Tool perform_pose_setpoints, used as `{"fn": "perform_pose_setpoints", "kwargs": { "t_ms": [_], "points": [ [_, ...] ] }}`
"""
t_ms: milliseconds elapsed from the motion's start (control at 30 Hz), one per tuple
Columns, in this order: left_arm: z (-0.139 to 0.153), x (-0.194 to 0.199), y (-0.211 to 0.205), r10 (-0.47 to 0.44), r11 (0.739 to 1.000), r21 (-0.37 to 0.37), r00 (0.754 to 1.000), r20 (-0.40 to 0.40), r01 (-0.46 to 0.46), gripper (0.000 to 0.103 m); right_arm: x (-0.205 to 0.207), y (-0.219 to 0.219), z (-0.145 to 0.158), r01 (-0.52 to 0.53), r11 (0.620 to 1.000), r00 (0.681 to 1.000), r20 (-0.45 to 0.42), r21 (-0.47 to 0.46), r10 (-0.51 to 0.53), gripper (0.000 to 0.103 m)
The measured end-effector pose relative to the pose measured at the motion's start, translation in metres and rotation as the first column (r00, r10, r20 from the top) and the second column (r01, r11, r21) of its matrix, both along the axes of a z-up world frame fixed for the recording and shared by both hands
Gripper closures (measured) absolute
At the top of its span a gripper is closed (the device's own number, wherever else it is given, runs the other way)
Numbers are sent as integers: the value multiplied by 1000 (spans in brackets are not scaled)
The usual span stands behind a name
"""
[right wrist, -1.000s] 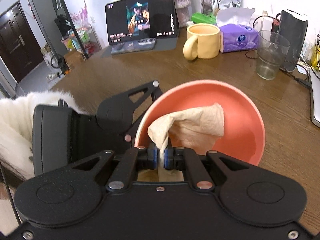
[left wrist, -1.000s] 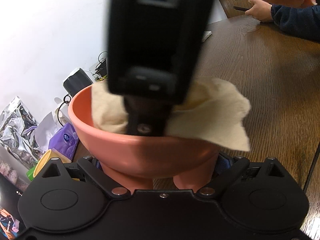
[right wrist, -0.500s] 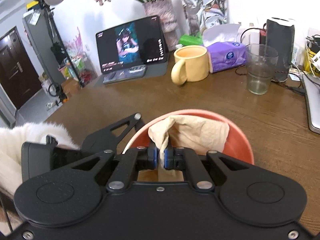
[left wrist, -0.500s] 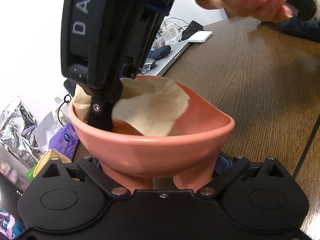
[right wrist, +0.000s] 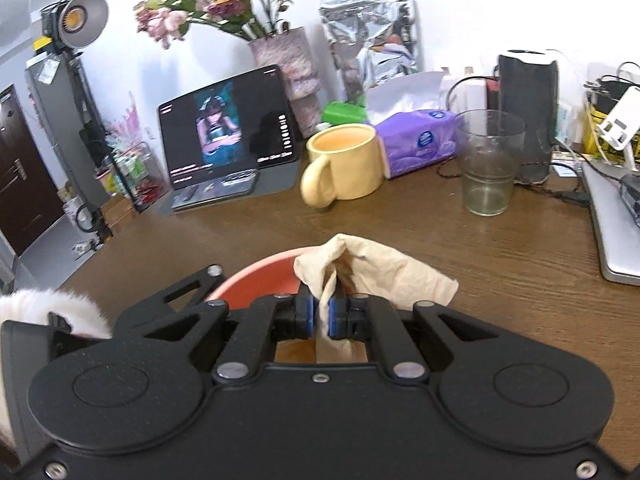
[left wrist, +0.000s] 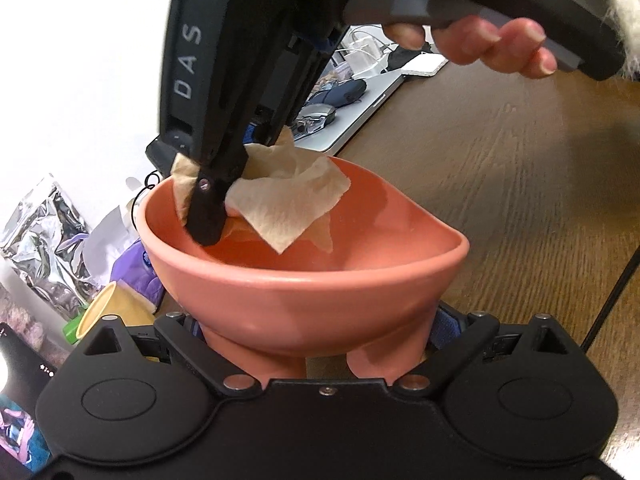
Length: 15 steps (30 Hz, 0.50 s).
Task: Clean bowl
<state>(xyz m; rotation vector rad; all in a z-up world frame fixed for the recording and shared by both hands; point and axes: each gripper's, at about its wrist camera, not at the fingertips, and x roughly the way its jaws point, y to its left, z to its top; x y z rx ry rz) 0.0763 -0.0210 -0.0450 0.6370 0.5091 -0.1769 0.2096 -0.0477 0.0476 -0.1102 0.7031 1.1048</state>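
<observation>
- Your left gripper [left wrist: 324, 332] has its fingers clamped on the near wall of the salmon-pink bowl [left wrist: 312, 292], holding it tilted over the wooden bench [left wrist: 520, 184].
- Your right gripper [right wrist: 321, 317] has its fingers pinched tight on a beige paper towel [right wrist: 372, 268].
- In the left wrist view, the towel is pressed against the bowl's inner far-left wall.
- A yellow mug [right wrist: 344, 164] and a clear glass [right wrist: 488, 164] stand well apart from the bowl.
</observation>
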Motion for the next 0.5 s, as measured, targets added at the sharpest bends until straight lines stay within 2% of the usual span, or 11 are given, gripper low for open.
{"fn": "perform_pose_setpoints", "kwargs": {
  "t_ms": [267, 500],
  "points": [
    [-1, 0, -3, 3, 1000, 1, 1000, 2, -3, 7, 2, -5, -1, 63, 998, 997, 47, -26, -61, 96],
    [-4, -3, -6, 2, 1000, 0, 1000, 0, -2, 7, 2, -14, -3, 101, 991, 992, 82, -88, -94, 96]
  ]
}}
